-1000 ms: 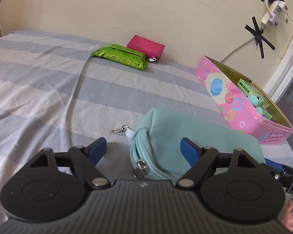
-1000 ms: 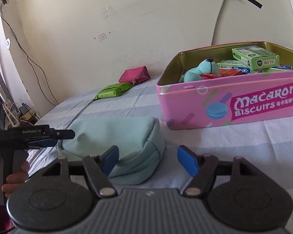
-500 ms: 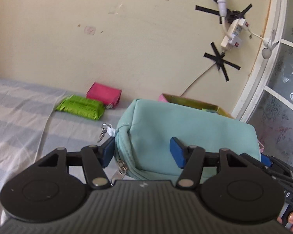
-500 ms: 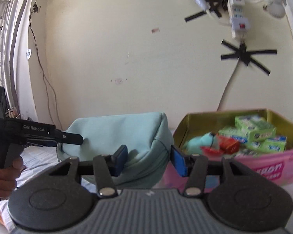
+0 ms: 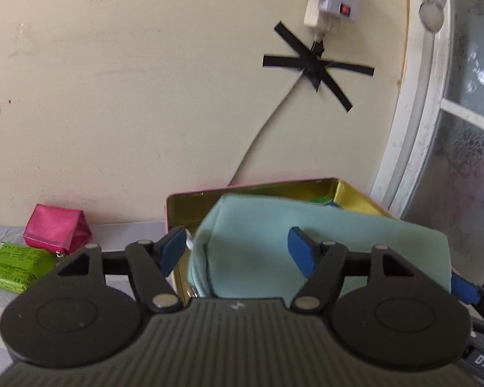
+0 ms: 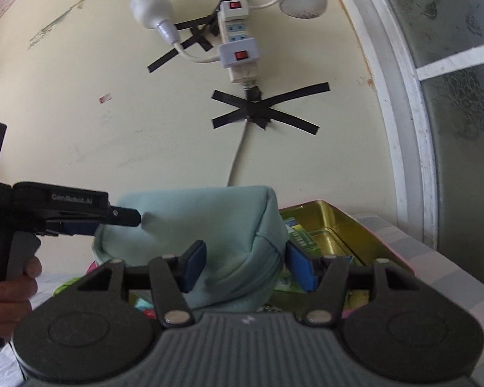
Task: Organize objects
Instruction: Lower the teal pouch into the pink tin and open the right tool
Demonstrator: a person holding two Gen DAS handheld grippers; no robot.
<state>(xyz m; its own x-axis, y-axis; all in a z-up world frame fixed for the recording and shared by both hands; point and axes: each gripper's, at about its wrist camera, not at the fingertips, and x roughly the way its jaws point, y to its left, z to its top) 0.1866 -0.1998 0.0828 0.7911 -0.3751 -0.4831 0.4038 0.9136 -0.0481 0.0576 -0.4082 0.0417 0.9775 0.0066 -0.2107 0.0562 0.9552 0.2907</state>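
Change noted: a second ago the pouch (image 5: 355, 235) lay flat on the bed (image 5: 126, 229), short of the tin (image 5: 242, 189). Half a second ago you had it pinched at both ends and up in the air. Now it sits over the open tin, its body well above the rim and its underside down among the contents.

Both tongs' jaws have just been opening, each with an end of the pouch between them.

Left tongs (image 5: 237, 251): parted, no grip. The near pad stands just clear of the zip end, with the zip pull in the gap. The far pad lies across the pouch's face. In the right wrist view one finger (image 6: 124, 216) still dents the fabric at that end.

Right tongs (image 6: 247, 265): the other end fills the space between the pads. I cannot tell whether the pads still press on it or only touch it.

Reading: this looks like the release, so the pouch is delivered or very nearly. It may be bearing on the boxes inside and not on the tin floor. It may stand proud of the rim and could tip when you draw back.

Left to sort, by the look of it: the purse (image 5: 55, 225) and the green pack (image 5: 13, 266), both by the wall and well apart from the tin.
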